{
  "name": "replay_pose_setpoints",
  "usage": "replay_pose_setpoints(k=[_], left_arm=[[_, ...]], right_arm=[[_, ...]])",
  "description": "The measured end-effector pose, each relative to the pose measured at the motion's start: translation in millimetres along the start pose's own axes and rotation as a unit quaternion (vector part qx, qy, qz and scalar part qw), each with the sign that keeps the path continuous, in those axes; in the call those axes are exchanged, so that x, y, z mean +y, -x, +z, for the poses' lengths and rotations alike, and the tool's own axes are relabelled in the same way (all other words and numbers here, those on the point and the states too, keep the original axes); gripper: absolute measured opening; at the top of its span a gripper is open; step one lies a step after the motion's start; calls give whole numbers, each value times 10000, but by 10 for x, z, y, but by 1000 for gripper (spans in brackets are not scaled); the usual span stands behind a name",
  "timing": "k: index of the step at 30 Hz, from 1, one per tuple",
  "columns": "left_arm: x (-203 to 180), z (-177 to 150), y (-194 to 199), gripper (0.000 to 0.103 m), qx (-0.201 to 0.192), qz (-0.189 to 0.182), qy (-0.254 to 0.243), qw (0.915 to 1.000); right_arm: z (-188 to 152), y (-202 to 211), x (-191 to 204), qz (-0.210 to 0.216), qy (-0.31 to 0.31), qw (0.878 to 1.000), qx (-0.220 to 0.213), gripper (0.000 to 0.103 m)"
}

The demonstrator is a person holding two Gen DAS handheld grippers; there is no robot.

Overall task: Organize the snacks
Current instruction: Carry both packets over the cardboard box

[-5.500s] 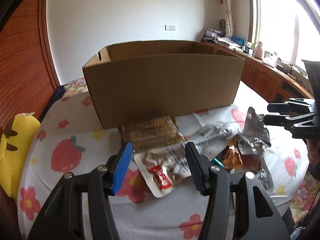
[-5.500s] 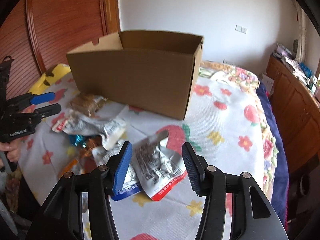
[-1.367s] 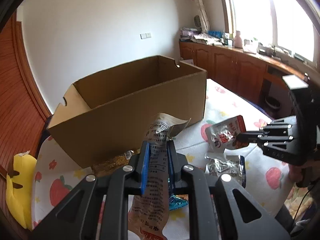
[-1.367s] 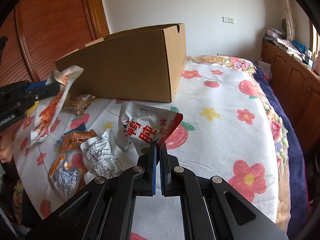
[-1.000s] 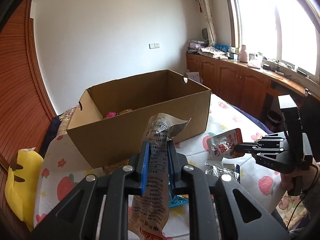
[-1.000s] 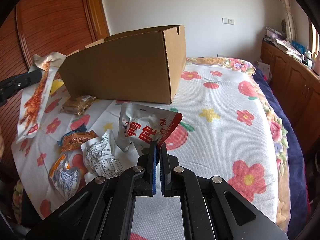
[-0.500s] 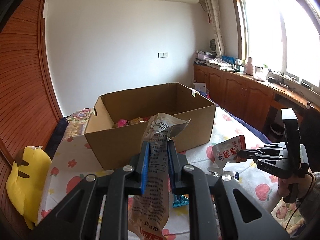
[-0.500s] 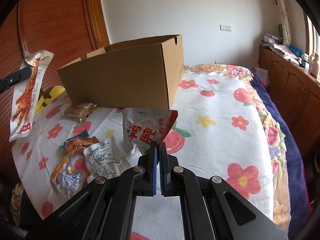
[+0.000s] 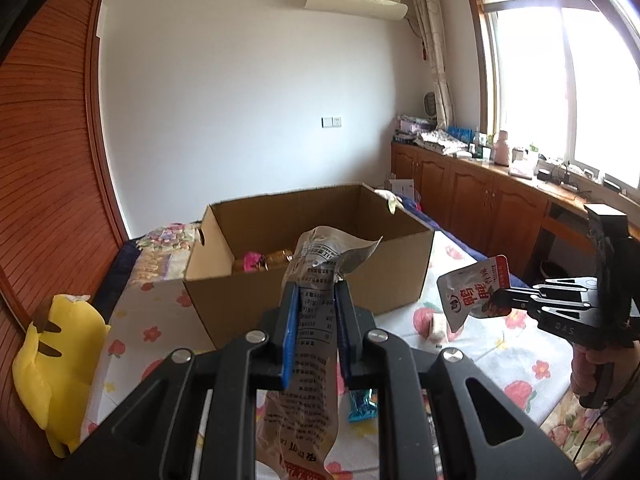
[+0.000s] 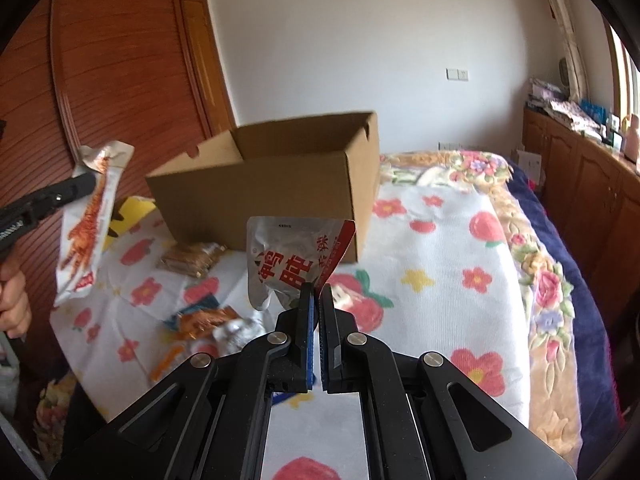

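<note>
An open cardboard box (image 9: 400, 276) (image 10: 280, 196) stands on the bed, with pink and gold snacks (image 9: 264, 261) inside. My left gripper (image 9: 316, 292) is shut on a long white chicken-feet snack pouch (image 9: 316, 344), held high in front of the box; the pouch also shows in the right wrist view (image 10: 90, 216). My right gripper (image 10: 316, 292) is shut on a silver and red snack pouch (image 10: 288, 260) (image 9: 474, 292), raised above the bed to the right of the box.
Loose snack packets (image 10: 200, 318) and a brown biscuit pack (image 10: 192, 258) lie on the flowered bedspread (image 10: 440, 280) in front of the box. A yellow plush toy (image 9: 56, 356) sits at the left. Wooden cabinets (image 9: 480, 208) line the right wall.
Both grippers closed on their pouches and lifted them off the bed. In the last second both rose higher, so the inside of the box shows now.
</note>
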State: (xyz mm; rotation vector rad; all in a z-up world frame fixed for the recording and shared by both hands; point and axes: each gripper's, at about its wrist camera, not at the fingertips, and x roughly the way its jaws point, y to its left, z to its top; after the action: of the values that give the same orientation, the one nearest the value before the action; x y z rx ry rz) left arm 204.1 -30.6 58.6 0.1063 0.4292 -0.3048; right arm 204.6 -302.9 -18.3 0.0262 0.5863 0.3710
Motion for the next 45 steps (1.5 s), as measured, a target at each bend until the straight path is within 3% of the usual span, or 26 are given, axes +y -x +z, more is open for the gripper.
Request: replay_pose_setpoints(k=[12,25,34,45], left_arm=[[229,576,-37,14,-364,81,35,9993],[504,1153,-568,15,-437,112,63,9990],[518,1294,-1044,15,-309,104,-40,9995],[539,1145,-1603,16,159,107,100,9998]], right_arm=[[696,175,347,182,464,9974,-528,0],[1276,-324,498,335,758,9941,-697,0],[1335,-810,428,376,678,9957,-508,0],[1279,-1166,293,330,589,9976,-180,0]])
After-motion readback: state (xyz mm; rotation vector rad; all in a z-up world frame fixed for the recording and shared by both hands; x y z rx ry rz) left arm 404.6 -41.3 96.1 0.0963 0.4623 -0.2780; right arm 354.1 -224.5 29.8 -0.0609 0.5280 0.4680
